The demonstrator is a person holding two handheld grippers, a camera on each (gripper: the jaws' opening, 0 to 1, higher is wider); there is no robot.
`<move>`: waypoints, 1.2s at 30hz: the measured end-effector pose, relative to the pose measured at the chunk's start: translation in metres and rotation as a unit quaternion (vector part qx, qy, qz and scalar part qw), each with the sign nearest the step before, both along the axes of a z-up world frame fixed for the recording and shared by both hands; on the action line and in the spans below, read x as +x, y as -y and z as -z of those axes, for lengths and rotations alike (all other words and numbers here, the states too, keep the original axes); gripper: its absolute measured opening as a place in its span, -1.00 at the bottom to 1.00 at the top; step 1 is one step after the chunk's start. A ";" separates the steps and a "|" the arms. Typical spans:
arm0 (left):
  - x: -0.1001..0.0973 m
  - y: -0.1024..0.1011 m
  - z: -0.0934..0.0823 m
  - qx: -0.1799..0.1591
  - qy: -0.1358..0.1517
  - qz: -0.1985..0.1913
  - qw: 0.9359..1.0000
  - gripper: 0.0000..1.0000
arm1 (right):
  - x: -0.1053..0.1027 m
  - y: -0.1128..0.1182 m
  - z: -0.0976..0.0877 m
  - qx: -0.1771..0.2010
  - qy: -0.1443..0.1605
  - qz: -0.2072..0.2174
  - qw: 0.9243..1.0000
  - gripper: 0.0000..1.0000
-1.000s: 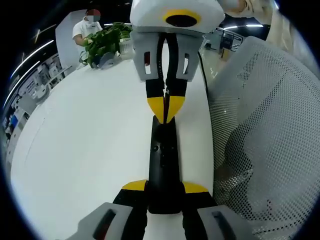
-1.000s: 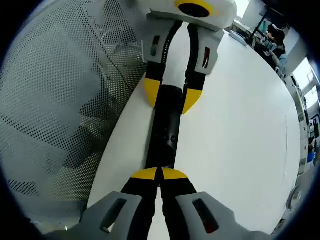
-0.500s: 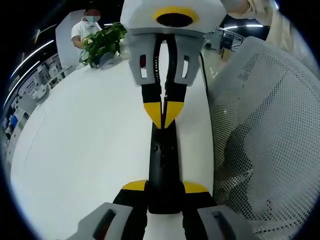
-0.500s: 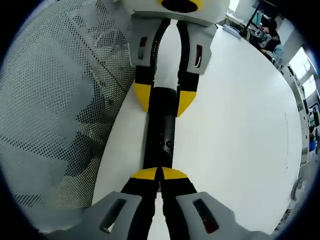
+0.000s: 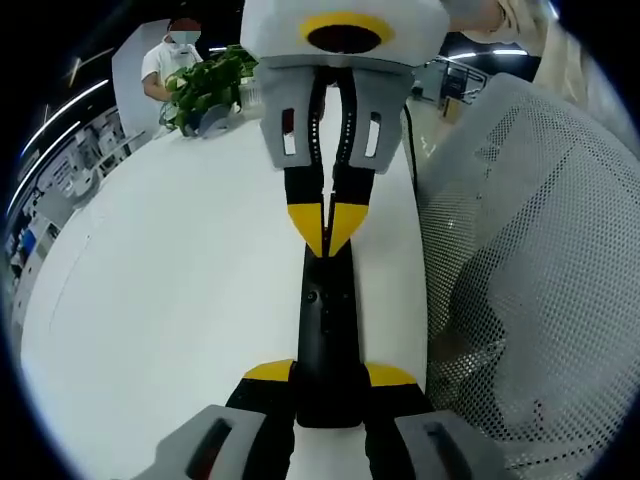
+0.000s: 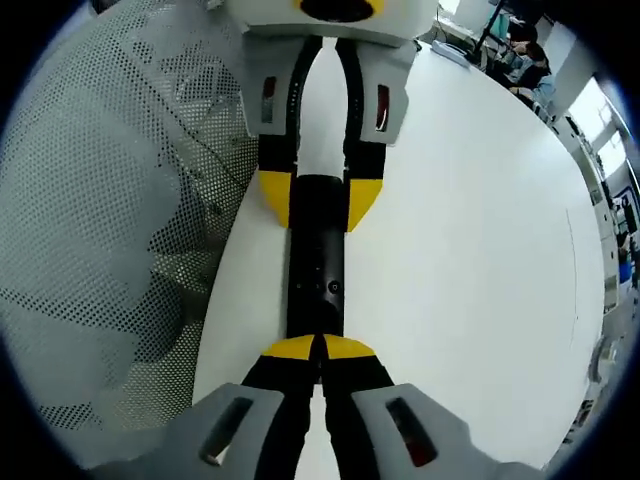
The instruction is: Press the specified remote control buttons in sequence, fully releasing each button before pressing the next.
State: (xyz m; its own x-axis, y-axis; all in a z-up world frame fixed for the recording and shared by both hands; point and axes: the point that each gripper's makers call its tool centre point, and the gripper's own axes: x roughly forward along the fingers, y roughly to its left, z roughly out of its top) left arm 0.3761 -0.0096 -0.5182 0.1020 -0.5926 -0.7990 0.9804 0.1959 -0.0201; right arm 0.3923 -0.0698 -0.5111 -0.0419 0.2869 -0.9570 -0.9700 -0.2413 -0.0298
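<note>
Worktop (image 5: 170,300) first: a broad white surface, bare around my hands, running out to a far edge where a leafy green plant (image 5: 205,85) stands and a person in white (image 5: 170,55) is behind it. A white mesh chair back (image 5: 530,280) presses close along one long edge of the worktop, on the right in the left gripper view, on the left in the right gripper view (image 6: 110,200). The room beyond looks like an office, with ceiling strip lights and desks.

The black remote control (image 5: 327,340) lies flat on the worktop near that edge. My left hand-held gripper (image 5: 328,376) is clamped on its near end, yellow tips either side of the body. My right hand-held gripper (image 6: 318,347) has its tips pinched together, gripping nothing, set as a single point at the remote's opposite end (image 6: 316,270).

Over the last second that right point has crept slightly along the remote toward my left; from its own camera the left gripper's housing now sits lower and larger. The remote itself has not shifted. I judge I am between presses, repositioning onto a button; actual contact with a button I cannot confirm.
</note>
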 end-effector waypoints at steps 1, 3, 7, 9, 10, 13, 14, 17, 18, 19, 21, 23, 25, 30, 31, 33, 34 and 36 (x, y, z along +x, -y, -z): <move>0.000 0.000 0.000 0.000 0.000 0.000 1.000 -0.50 | 0.000 0.000 0.000 -0.001 0.000 -0.001 1.000 -1.00; 0.000 0.000 0.000 -0.001 0.000 -0.001 1.000 -0.50 | -0.001 -0.001 0.000 -0.004 0.004 -0.014 1.000 -1.00; 0.000 0.000 0.000 -0.001 0.000 -0.001 1.000 -0.50 | -0.006 -0.007 -0.001 0.003 -0.001 -0.018 1.000 -1.00; 0.000 0.000 0.000 -0.002 0.000 -0.001 1.000 -0.50 | -0.009 -0.011 0.000 0.007 -0.007 -0.017 1.000 -1.00; 0.000 0.000 0.000 -0.002 0.000 -0.001 1.000 -0.50 | -0.008 -0.011 0.001 0.007 -0.007 -0.017 1.000 -1.00; 0.000 0.000 0.000 -0.002 0.000 -0.001 1.000 -0.50 | -0.008 -0.011 0.001 0.000 -0.002 -0.021 1.000 -1.00; 0.000 0.000 0.000 -0.002 0.000 -0.001 1.000 -0.50 | -0.008 -0.011 0.001 0.000 0.000 -0.025 1.000 -1.00; 0.000 0.000 0.000 -0.003 0.000 -0.002 1.000 -0.50 | -0.008 -0.011 0.000 0.002 0.005 -0.023 1.000 -1.00; 0.000 0.000 0.000 -0.003 0.000 -0.002 1.000 -0.50 | -0.007 -0.011 0.000 0.002 0.008 -0.022 1.000 -1.00; 0.000 0.000 0.000 -0.003 0.000 -0.002 1.000 -0.50 | -0.007 -0.011 0.000 0.003 0.009 -0.021 1.000 -1.00; 0.000 0.000 0.000 -0.004 -0.001 -0.003 1.000 -0.51 | -0.007 -0.011 0.000 0.001 0.012 -0.017 1.000 -1.00; 0.000 0.000 0.000 -0.006 -0.001 -0.004 1.000 -0.51 | -0.007 -0.011 0.000 0.000 0.018 -0.021 1.000 -1.00; 0.000 0.000 0.000 -0.008 -0.002 -0.005 1.000 -0.51 | -0.007 -0.011 0.000 0.001 0.018 -0.015 1.000 -1.00; 0.000 0.000 0.000 -0.011 -0.003 -0.003 1.000 -0.51 | -0.005 -0.011 0.000 0.009 0.006 0.014 1.000 -1.00; 0.000 0.000 0.000 -0.011 -0.003 -0.003 1.000 -0.51 | -0.005 -0.011 0.000 0.010 0.004 0.021 1.000 -1.00; 0.001 0.000 0.000 -0.012 -0.004 -0.005 1.000 -0.51 | -0.005 -0.011 0.000 0.012 0.000 0.032 0.999 -1.00; 0.001 0.000 0.000 -0.013 -0.005 -0.008 1.000 -0.51 | -0.005 -0.011 0.000 0.013 -0.002 0.035 0.999 -1.00; 0.001 0.000 -0.001 -0.016 -0.010 -0.015 1.000 -0.51 | -0.005 -0.011 0.001 0.013 -0.003 0.037 0.999 -1.00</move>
